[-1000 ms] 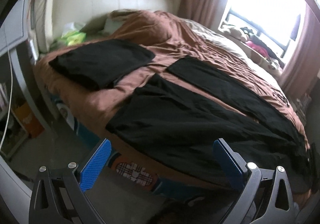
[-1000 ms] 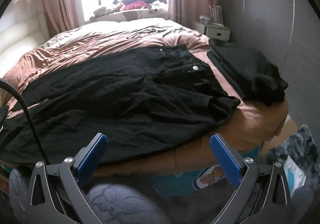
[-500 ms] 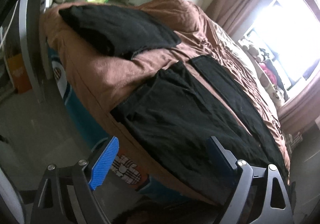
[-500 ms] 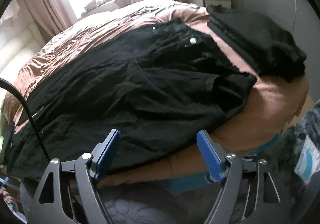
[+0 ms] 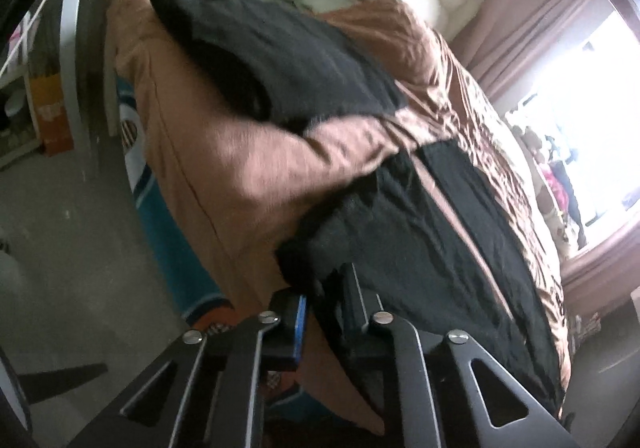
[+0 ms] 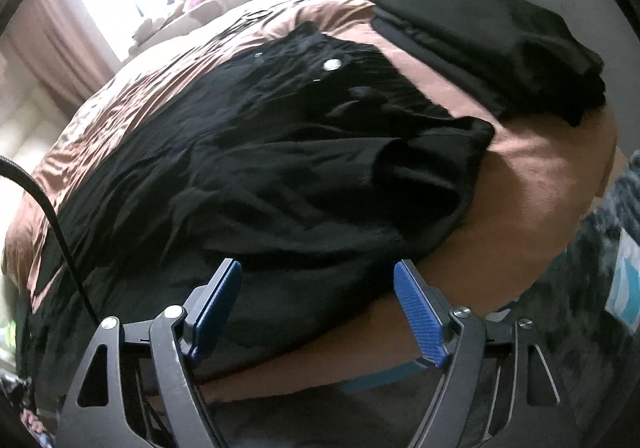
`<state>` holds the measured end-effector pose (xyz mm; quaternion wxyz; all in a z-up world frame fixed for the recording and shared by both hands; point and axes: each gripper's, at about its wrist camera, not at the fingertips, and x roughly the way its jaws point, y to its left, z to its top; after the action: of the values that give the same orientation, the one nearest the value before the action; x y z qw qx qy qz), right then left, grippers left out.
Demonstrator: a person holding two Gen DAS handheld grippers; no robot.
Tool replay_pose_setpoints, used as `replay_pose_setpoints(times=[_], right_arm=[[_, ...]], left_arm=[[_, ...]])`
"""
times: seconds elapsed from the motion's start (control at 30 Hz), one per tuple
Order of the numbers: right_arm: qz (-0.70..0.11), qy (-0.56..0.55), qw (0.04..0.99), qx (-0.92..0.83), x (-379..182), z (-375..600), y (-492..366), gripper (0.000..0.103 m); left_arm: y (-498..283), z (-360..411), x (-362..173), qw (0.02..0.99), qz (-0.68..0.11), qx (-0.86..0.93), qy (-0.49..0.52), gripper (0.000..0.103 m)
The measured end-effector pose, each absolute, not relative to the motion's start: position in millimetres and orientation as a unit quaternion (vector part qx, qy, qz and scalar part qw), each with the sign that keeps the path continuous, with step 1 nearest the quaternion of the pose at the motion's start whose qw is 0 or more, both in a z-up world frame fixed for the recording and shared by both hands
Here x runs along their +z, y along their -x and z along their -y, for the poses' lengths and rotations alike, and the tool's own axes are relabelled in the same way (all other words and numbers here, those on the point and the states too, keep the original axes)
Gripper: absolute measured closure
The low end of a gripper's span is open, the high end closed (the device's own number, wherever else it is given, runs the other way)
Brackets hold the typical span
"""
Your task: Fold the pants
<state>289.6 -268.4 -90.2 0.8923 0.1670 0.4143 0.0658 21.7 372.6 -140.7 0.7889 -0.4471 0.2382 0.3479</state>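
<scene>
1. Between the pads of the left claw [image 5: 326,308]: hem corner of the black pants [image 5: 440,232], pinched at the bed [image 5: 208,168] edge.
2. Ahead of the right claw [image 6: 318,302], spread wide: waist end of the pants [image 6: 280,152], a folded black garment [image 6: 488,44] beyond to the right.

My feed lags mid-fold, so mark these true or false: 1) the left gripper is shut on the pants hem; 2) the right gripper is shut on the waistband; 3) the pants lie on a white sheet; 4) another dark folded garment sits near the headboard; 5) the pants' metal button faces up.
1) True: the left gripper is closed on the near hem of the black pants.
2) False: the right gripper is open, its jaws wide apart over the near edge of the pants.
3) False: they lie on a brown bedspread.
4) True: a dark folded garment lies there.
5) True: the button shows on top.
</scene>
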Motion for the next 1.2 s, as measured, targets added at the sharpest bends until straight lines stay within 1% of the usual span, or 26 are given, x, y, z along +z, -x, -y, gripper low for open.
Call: replay_pose_setpoints(times=[0.23, 0.4, 0.63, 0.7, 0.77, 0.8, 0.87, 0.93, 1.13, 1.2], right_arm=[[-0.422, -0.223, 0.877, 0.053, -105.6, 291.3, -297.3, 0.026], [-0.407, -0.256, 0.875, 0.052, -109.3, 309.3, -297.5, 0.025], [-0.374, -0.337, 0.86, 0.078, -116.5, 342.0, -316.5, 0.026], [-0.367, -0.355, 0.856, 0.081, -120.6, 350.7, -321.8, 0.03], [-0.356, -0.378, 0.85, 0.089, -128.9, 359.9, -325.8, 0.032], [-0.348, -0.393, 0.846, 0.093, -133.7, 365.6, -327.5, 0.035], [-0.341, -0.421, 0.835, 0.094, -145.1, 377.8, -328.8, 0.054], [-0.343, -0.425, 0.833, 0.091, -150.8, 382.6, -328.1, 0.063], [-0.338, -0.46, 0.808, 0.146, -155.8, 384.7, -325.5, 0.064], [-0.358, -0.453, 0.803, 0.151, -164.1, 382.3, -332.7, 0.064]], left_arm=[[-28.6, -379.3, -128.2, 0.794, -0.231, 0.351, 0.439, 0.091], [-29.9, -381.0, -119.0, 0.796, -0.225, 0.358, 0.434, 0.093], [-30.9, -377.5, -108.0, 0.795, -0.211, 0.374, 0.43, 0.095], [-31.3, -375.6, -106.4, 0.795, -0.211, 0.377, 0.425, 0.095], [-34.5, -374.0, -105.2, 0.798, -0.219, 0.382, 0.412, 0.095], [-36.5, -373.6, -105.7, 0.799, -0.223, 0.383, 0.407, 0.095], [-38.2, -374.3, -107.0, 0.798, -0.226, 0.383, 0.406, 0.095], [-39.2, -374.5, -106.7, 0.799, -0.229, 0.383, 0.402, 0.095], [-38.8, -375.6, -106.1, 0.802, -0.228, 0.376, 0.404, 0.095], [-39.9, -375.8, -105.8, 0.803, -0.229, 0.372, 0.404, 0.095]])
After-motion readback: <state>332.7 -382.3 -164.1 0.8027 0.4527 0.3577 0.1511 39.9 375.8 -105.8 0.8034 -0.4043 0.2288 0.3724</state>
